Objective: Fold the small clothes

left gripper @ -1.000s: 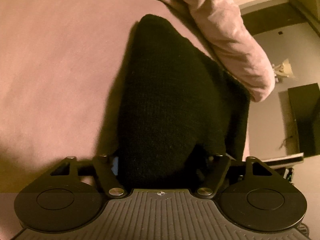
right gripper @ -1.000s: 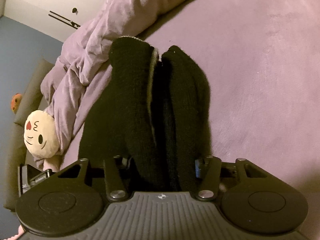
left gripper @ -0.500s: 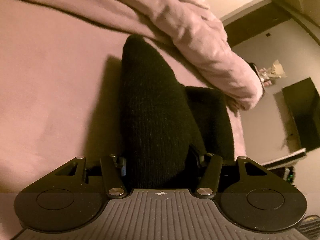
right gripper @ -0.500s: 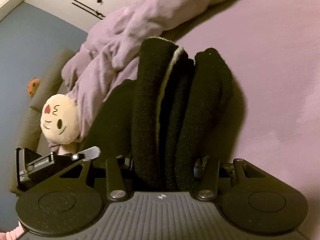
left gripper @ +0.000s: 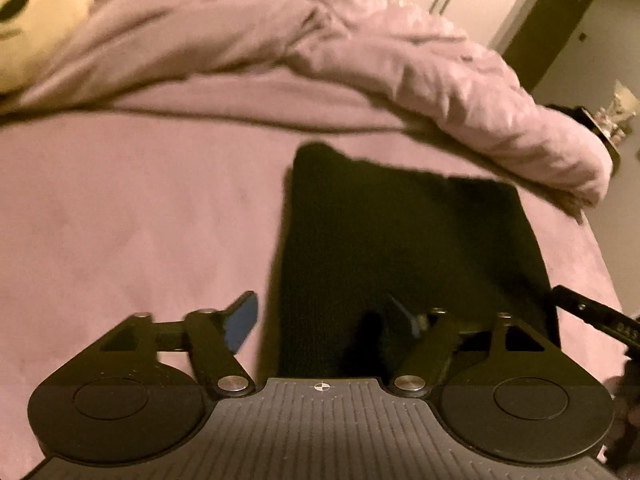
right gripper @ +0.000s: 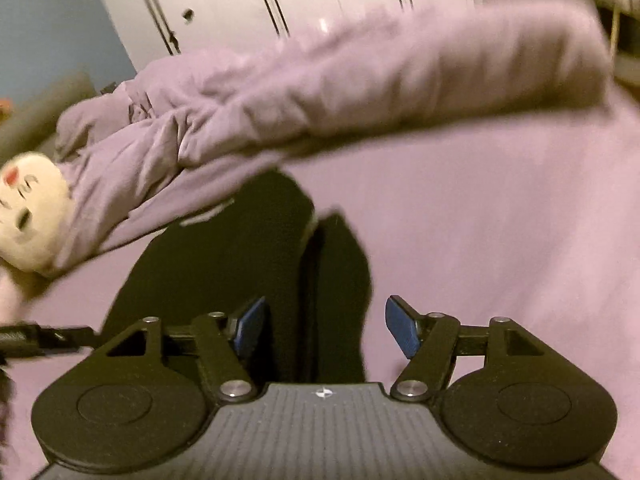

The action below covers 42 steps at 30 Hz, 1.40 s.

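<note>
A black knit garment (left gripper: pixel 404 240) lies folded flat on the pink bed sheet (left gripper: pixel 132 220). My left gripper (left gripper: pixel 326 322) is open just above its near edge, blue pads (left gripper: pixel 240 320) apart and holding nothing. In the right wrist view the same garment (right gripper: pixel 248 272) lies doubled over, with a light inner edge showing along the fold. My right gripper (right gripper: pixel 326 326) is open over its near right end and empty. The other gripper's black tip (left gripper: pixel 592 314) shows at the right edge of the left wrist view.
A bunched pink duvet (left gripper: pixel 360 64) runs along the far side of the garment, also seen in the right wrist view (right gripper: pixel 360 92). A cream plush toy (right gripper: pixel 28 212) lies at the left. White wardrobe doors (right gripper: pixel 300 0) stand behind. The bed edge drops off right of the garment.
Both grippers have opened and let go of the black garment, which now lies folded on the sheet. Both have pulled back and tilted up; the views are motion-blurred.
</note>
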Each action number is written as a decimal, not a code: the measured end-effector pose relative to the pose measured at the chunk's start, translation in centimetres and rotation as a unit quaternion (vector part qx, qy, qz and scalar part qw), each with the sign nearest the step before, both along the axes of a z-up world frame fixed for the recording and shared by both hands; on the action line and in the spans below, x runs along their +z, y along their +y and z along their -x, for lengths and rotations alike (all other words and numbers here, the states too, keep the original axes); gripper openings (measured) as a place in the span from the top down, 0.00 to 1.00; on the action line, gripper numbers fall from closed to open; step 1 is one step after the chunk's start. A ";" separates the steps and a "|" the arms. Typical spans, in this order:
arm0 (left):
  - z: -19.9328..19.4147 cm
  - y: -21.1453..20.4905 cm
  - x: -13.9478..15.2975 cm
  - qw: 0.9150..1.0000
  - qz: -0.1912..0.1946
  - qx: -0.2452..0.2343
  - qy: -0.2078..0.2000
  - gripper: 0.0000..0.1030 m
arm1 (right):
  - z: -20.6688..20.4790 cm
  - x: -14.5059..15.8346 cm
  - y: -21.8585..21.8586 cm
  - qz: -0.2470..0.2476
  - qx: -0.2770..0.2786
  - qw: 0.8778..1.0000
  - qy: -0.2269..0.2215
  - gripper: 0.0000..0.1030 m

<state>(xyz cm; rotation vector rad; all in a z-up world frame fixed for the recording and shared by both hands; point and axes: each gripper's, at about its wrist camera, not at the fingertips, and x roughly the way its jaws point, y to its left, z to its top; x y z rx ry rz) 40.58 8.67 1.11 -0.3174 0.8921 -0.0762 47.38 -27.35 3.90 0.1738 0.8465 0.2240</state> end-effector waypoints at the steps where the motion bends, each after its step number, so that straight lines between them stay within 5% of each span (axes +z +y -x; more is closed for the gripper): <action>1: 0.0 -0.4 0.0 1.000 0.001 0.010 -0.010 0.16 | 0.2 0.5 1.1 0.018 0.007 1.000 -0.022 0.36; 8: -1.8 -4.1 -1.4 0.999 -0.007 0.030 -0.035 0.08 | -1.2 -0.7 9.6 0.131 0.081 0.980 -0.127 0.47; 11: -2.9 -5.4 -3.6 0.997 -0.068 0.015 -0.032 0.03 | -3.1 -2.7 11.1 0.177 0.077 0.971 -0.138 0.47; 13: -3.3 -5.3 -5.1 0.997 -0.066 0.014 -0.032 0.00 | -4.1 -4.8 11.2 0.210 0.065 0.967 -0.130 0.47; 15: -3.3 -5.0 -5.9 0.999 -0.036 0.019 -0.033 0.00 | -4.9 -6.3 10.3 0.209 0.052 0.969 -0.125 0.46; 19: -2.8 -6.0 -6.6 0.997 -0.050 0.021 -0.063 0.00 | -5.4 -7.9 9.5 0.219 0.047 0.964 -0.144 0.30; 22: -2.9 -6.1 -6.8 0.996 -0.047 0.023 -0.069 0.00 | -6.4 -8.4 8.1 0.190 0.031 0.973 -0.125 0.19; 26: -2.7 -5.8 -6.3 0.997 -0.041 0.027 -0.061 0.00 | -6.7 -7.7 7.7 0.161 0.020 0.981 -0.107 0.18; 33: -0.4 -4.1 -4.5 0.998 -0.011 0.056 -0.008 0.00 | 2.2 -3.8 8.4 0.144 -0.011 0.978 -0.151 0.18; 42: 5.4 -2.8 -3.5 0.996 0.026 0.080 0.039 0.00 | 9.5 -4.2 7.4 0.195 -0.031 0.973 -0.120 0.18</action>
